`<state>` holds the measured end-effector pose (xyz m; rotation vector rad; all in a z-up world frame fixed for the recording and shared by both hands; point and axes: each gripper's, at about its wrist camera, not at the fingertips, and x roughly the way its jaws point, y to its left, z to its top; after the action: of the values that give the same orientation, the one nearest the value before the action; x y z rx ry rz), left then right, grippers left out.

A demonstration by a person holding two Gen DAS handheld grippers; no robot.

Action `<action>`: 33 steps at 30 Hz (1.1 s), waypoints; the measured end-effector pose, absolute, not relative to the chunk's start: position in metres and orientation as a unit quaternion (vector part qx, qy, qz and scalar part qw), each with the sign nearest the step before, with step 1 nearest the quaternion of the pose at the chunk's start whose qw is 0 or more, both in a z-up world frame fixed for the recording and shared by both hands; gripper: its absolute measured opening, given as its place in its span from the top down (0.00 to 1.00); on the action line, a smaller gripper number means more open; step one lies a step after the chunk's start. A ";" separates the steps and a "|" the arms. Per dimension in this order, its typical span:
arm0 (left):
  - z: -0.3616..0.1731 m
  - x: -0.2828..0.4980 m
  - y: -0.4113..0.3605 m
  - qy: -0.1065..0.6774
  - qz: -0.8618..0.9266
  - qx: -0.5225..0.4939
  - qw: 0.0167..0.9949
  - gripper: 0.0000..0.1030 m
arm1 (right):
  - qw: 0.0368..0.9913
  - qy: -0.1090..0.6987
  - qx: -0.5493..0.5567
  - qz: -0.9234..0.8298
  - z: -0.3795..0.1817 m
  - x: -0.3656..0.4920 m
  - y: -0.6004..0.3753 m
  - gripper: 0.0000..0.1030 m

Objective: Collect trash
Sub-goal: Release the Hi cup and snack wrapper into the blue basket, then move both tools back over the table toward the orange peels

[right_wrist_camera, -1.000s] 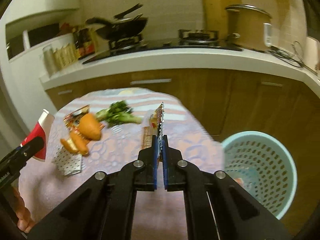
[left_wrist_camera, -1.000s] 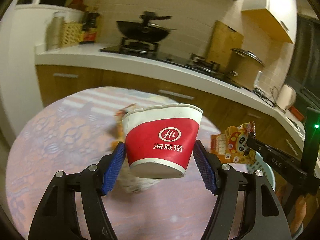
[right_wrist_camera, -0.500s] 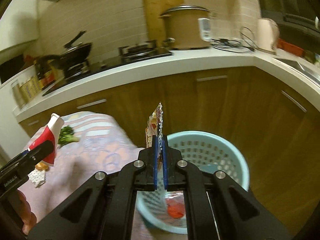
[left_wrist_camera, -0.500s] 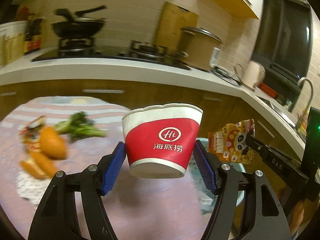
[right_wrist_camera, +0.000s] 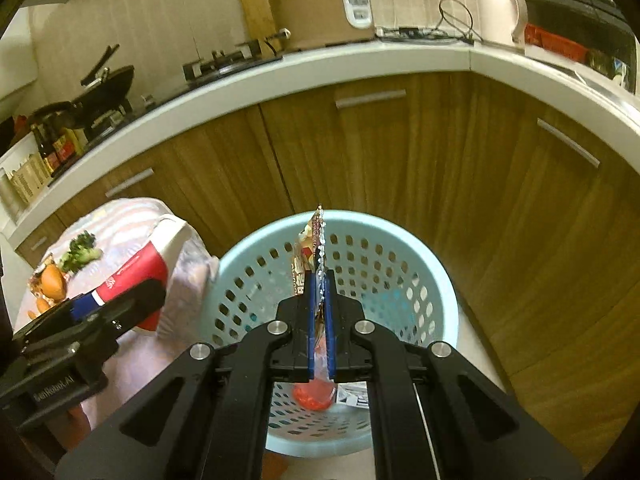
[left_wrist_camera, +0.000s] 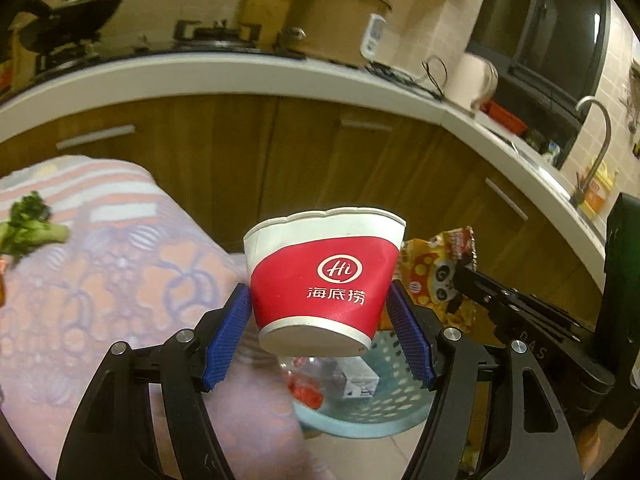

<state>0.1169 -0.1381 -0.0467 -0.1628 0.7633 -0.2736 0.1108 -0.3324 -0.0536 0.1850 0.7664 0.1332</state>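
A: Since a second ago both views swung off the worktop (left_wrist_camera: 100,300); the blue basket (right_wrist_camera: 436,280) now sits under both grippers, where before only the cloth and kitchen showed.

B: Holds? Left gripper (left_wrist_camera: 320,332) jaws clamp the red paper cup (left_wrist_camera: 324,276) low on its wall, over the basket's near rim. Right gripper (right_wrist_camera: 319,320) jaws pinch the snack wrapper (right_wrist_camera: 314,248) shut, above the basket's middle.

A: Handling: the cup looks light and crushable, its rim already wavy. The wrapper seems limp, slick foil; an edge grip suits it.
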 end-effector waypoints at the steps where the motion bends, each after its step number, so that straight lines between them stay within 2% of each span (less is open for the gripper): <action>1: -0.051 0.119 -0.141 0.374 -0.137 -0.078 0.914 0.35 | 0.919 0.377 0.090 0.064 -0.057 0.112 -0.333 0.97; 11: -0.073 0.127 -0.146 0.410 -0.149 -0.082 0.896 0.33 | 0.904 0.410 0.099 0.068 -0.077 0.117 -0.337 0.96; 14: -0.073 0.126 -0.143 0.410 -0.148 -0.088 0.896 0.28 | 0.904 0.411 0.099 0.067 -0.077 0.117 -0.336 0.95; 16: -0.070 0.124 -0.138 0.406 -0.145 -0.094 0.898 0.24 | 0.903 0.412 0.098 0.067 -0.076 0.117 -0.335 0.93; 21: -0.064 0.120 -0.130 0.399 -0.141 -0.102 0.901 0.22 | 0.906 0.407 0.095 0.065 -0.072 0.114 -0.333 0.75; 33: -0.026 0.080 -0.071 0.350 -0.086 -0.125 0.925 0.22 | 0.916 0.375 0.075 0.124 -0.044 0.103 -0.282 0.75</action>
<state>0.0803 -0.0709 -0.0257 -0.2563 0.7172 -0.1765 0.1026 -0.2817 -0.0438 0.1534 0.7718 0.2558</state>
